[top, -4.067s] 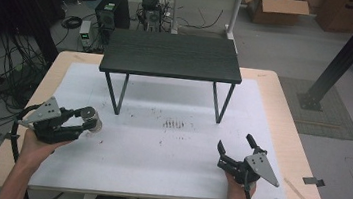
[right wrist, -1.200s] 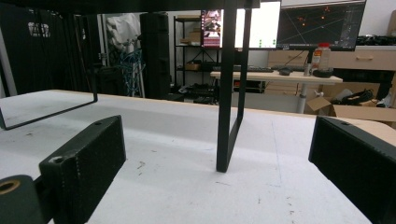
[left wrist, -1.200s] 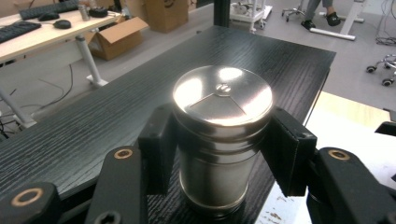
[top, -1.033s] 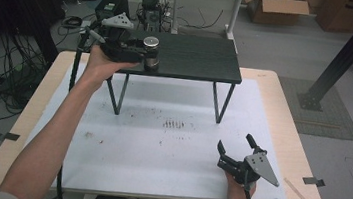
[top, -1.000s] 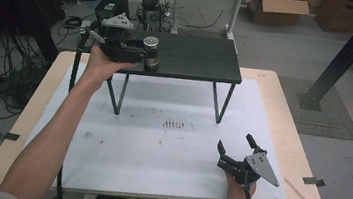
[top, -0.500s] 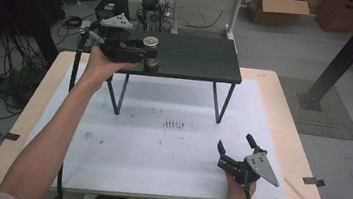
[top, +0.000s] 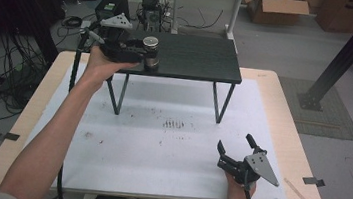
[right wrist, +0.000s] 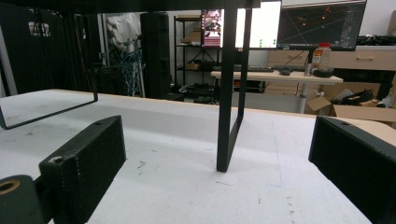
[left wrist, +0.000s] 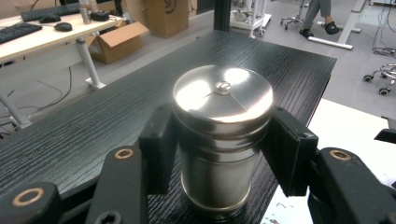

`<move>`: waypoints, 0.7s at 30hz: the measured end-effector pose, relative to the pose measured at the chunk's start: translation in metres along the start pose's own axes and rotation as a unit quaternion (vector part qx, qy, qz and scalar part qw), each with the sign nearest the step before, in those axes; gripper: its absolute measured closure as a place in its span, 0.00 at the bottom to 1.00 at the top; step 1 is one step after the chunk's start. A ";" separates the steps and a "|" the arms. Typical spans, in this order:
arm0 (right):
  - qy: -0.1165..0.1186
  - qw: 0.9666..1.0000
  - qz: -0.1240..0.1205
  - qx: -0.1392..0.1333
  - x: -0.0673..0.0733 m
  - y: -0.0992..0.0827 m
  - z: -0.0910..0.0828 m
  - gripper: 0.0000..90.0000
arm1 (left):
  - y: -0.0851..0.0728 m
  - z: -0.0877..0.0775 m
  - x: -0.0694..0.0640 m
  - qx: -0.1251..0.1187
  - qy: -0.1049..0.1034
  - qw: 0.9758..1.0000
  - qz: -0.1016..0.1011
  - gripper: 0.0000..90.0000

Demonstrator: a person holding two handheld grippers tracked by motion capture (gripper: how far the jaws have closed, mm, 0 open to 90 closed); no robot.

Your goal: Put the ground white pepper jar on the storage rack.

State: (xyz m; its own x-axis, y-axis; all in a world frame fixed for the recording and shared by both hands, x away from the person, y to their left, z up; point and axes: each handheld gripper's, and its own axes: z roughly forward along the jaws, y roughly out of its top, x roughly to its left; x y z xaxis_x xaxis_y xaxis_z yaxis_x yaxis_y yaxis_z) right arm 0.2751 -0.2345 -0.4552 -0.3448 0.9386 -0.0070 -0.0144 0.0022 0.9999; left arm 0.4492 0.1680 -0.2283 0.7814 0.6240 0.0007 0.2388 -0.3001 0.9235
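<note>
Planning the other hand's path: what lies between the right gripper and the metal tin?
In the high view, bare white tabletop, then the black shelf edge and near legs, separate the right gripper from the metal tin.

Even overhead light falls on the white surface (top: 169,144) in the high view, bright mid-frame, while the upper left of the frame sinks into dim clutter and the black shelf (top: 189,55) casts only a faint, soft shadow below it. In the left gripper view, glare blooms on the lid of the metal tin (left wrist: 223,100), and the black jaws at the bottom edge are slightly soft. The right gripper view is dim at upper left, with bright monitors (right wrist: 322,21) at upper right.
</note>
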 end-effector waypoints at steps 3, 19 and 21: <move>0.000 1.000 0.000 0.000 0.000 0.000 0.000 0.04 | 0.000 0.000 0.000 -0.002 0.001 1.000 0.003 0.54; 0.000 1.000 0.000 0.000 0.000 0.000 0.000 0.04 | 0.001 0.002 -0.003 0.019 0.014 1.000 -0.016 0.14; 0.000 1.000 0.000 0.000 0.000 0.000 0.000 0.04 | 0.002 0.002 -0.004 0.017 0.015 1.000 -0.020 0.08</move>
State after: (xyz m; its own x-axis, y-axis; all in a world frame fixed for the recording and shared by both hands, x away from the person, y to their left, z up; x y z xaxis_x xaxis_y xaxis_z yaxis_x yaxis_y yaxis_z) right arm 0.2751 -0.2344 -0.4552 -0.3444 0.9388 -0.0068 -0.0142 0.0020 0.9999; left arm 0.4479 0.1635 -0.2276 0.7527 0.6578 -0.0246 0.2905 -0.2984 0.9092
